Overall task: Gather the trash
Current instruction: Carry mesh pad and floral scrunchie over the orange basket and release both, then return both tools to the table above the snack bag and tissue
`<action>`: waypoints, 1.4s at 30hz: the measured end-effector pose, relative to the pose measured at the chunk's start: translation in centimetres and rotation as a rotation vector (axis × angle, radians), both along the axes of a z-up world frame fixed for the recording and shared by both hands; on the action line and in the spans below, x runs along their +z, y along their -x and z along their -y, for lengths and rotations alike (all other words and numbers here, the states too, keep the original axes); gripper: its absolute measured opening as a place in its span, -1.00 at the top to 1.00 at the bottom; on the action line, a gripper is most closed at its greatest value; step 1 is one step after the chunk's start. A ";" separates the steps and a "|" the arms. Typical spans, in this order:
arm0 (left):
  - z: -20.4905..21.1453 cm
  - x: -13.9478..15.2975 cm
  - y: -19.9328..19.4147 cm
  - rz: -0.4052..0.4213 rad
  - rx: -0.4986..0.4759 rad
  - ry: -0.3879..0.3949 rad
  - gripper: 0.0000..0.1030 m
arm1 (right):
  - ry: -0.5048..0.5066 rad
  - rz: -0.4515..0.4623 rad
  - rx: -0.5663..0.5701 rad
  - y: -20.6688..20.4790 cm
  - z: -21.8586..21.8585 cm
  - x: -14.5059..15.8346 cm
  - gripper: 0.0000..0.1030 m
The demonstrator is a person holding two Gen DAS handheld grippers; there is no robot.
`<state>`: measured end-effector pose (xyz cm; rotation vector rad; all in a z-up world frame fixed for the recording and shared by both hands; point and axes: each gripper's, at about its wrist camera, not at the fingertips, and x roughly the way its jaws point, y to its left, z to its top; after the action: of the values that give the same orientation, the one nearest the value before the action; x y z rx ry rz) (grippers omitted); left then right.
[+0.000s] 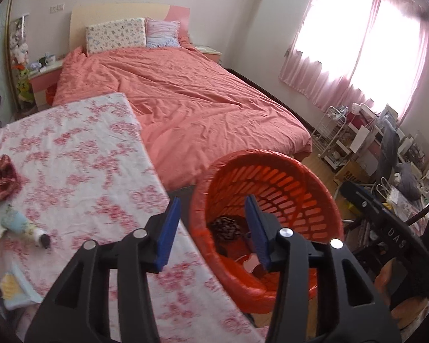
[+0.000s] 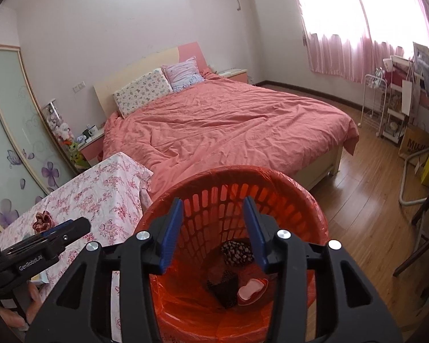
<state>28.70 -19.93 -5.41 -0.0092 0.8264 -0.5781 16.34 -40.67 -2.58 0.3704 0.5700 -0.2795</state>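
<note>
Trash bin (image 2: 271, 183) holds dark patterned wrappers (image 2: 236, 253), pink packet (image 2: 251, 288).

One red slatted basket (image 2: 271, 188) lined with one red bag, three pieces of trash at its bottom near the frame's lower centre, one bed (image 2: 228, 125), two pillows (image 2: 143, 91) at upper centre, one floral-clothed surface (image 2: 100, 188) at left, two nightstands.
</note>
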 end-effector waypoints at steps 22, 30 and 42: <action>-28.1 2.8 5.2 0.114 0.524 -0.137 -0.26 | 0.051 -0.082 0.342 -2.4 -17.2 -0.5 0.06; -35.7 1.8 5.3 0.101 0.701 -0.215 -0.33 | 0.025 -0.148 0.533 -2.6 -27.2 -2.5 0.06; -36.8 -0.3 4.5 0.062 0.691 -0.228 -0.41 | 0.150 -0.233 0.602 -2.9 -35.0 -4.6 0.01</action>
<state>24.21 16.89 -5.72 -0.0658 0.7649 0.1663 19.19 -5.70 -7.21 0.0100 0.8543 0.2176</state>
